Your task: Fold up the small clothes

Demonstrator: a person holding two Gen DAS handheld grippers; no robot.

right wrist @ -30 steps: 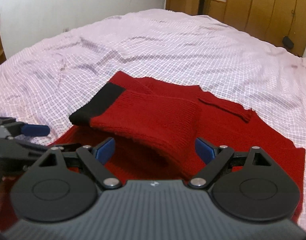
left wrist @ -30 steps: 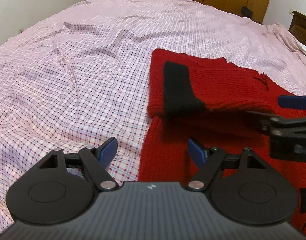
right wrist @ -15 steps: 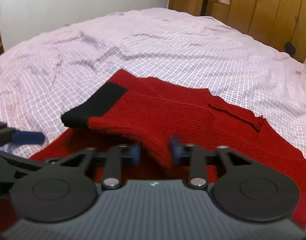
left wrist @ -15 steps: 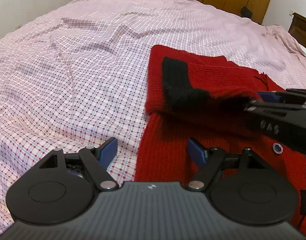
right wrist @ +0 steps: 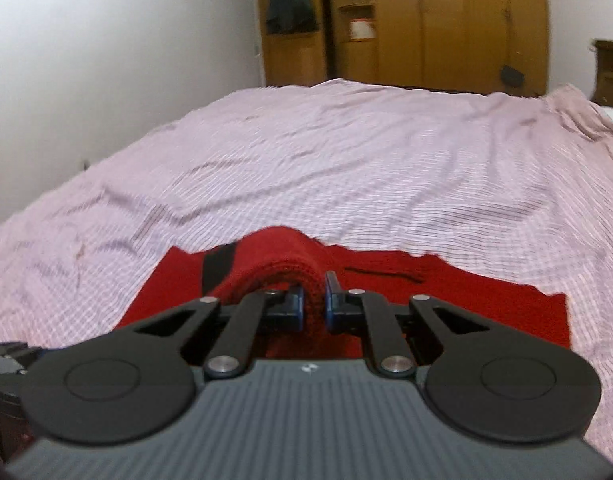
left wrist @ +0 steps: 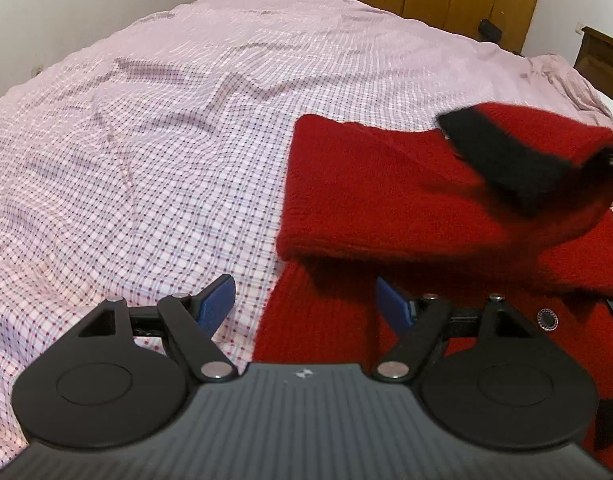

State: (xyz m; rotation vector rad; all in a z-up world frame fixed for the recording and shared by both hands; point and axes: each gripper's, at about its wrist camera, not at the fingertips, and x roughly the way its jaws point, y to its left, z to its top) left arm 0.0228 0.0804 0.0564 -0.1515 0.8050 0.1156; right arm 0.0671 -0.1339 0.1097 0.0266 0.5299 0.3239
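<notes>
While the red knitted sweater with a black cuff [left wrist: 386, 200] lies on the pink checked bedsheet [left wrist: 166, 140] at the frame's right, the right gripper [right wrist: 313, 304] pinches its sleeve; the left gripper [left wrist: 304, 302] stands open above its edge.

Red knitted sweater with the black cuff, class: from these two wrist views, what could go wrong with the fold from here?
1. The right gripper, jaws just closed, pinches only a narrow ridge of the red knitted sweater; the knit could slip out.
2. The open left gripper holds nothing, so the body may drag across the pink checked bedsheet.
3. The black cuff hangs loose and could land crooked.
</notes>
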